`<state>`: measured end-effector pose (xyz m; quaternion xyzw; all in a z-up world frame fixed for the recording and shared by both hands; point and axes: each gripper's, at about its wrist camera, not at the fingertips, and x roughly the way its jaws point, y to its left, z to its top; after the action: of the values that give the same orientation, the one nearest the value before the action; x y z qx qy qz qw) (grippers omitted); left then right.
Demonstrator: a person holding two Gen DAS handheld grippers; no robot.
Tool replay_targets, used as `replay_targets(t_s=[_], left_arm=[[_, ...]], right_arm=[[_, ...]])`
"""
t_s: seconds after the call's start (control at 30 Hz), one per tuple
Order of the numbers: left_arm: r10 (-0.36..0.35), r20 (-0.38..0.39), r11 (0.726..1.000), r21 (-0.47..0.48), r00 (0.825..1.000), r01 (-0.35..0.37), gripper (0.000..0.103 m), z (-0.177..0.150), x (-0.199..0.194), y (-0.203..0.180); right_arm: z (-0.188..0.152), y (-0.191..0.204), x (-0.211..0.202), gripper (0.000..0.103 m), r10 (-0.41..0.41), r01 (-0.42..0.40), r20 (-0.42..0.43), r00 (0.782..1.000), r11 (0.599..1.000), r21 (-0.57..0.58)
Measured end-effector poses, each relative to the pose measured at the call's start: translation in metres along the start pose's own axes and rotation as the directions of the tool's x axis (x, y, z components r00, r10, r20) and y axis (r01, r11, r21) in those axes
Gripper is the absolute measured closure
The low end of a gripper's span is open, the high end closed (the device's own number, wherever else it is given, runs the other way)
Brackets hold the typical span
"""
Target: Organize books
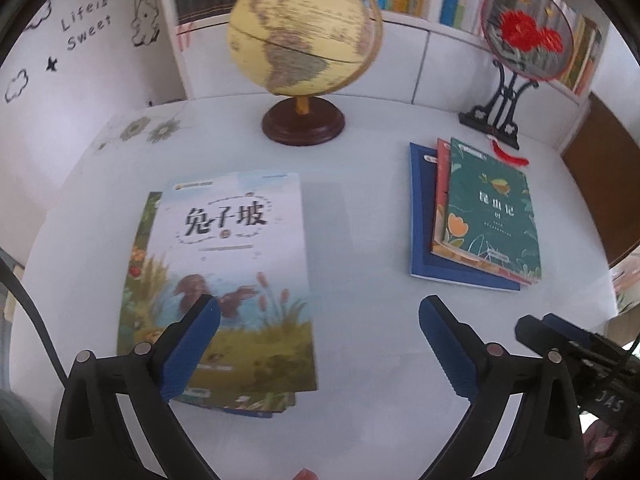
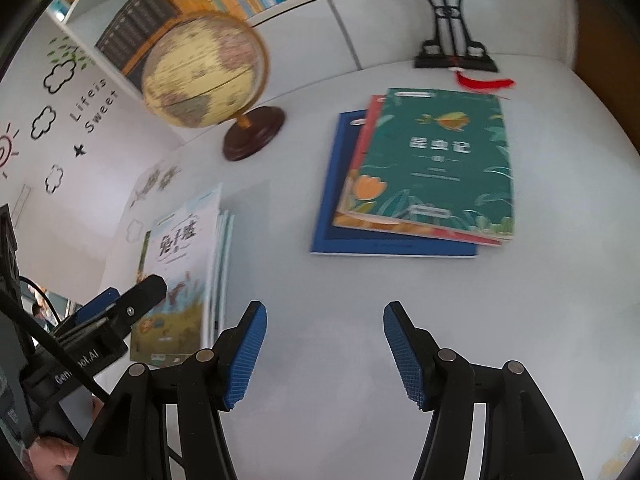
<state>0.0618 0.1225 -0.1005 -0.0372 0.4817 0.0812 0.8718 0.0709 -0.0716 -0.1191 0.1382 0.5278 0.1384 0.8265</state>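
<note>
While both the left gripper [image 1: 320, 320] and right gripper [image 2: 325, 328] hang open and empty over the table [image 1: 360, 320], between the rabbit-cover stack [image 1: 228, 276] and green-topped stack [image 2: 432, 164], a careless pinch could fan these loosely stacked books apart

Bright even light, motion blur, fisheye warp

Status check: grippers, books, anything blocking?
Left gripper open, empty, above pale rabbit-cover book pile. Right gripper open, empty. Green-covered book stack flat on white table. Nothing blocking.
</note>
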Motion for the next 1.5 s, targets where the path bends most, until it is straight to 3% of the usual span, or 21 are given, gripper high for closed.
replay_targets(t_s=[0.1,0.5,1.0,1.5], left_arm=[[0.053,-0.005,0.998,0.035,0.999,-0.053,0.001,-0.003,0.010,-0.016],[0.079,-0.025,0.996,0.047,0.997,-0.077,0.001,-0.007,0.024,-0.051],[0.080,-0.013,0.997,-0.008,0.997,-0.080,0.001,0.001,0.020,-0.064],[0.069,0.003,0.998,0.001,0.998,-0.069,0.001,0.008,0.014,-0.068]], right_arm=[[0.000,-0.014,-0.001,0.044,-0.006,0.006,-0.003,1.000,1.000,0.013],[-0.001,-0.059,0.009,0.043,0.014,-0.011,-0.051,0.999,0.998,0.055],[0.019,-0.066,0.014,0.043,0.040,-0.042,-0.073,0.996,0.999,-0.018],[0.022,-0.068,0.008,0.043,0.046,-0.047,-0.065,0.997,0.999,-0.009]])
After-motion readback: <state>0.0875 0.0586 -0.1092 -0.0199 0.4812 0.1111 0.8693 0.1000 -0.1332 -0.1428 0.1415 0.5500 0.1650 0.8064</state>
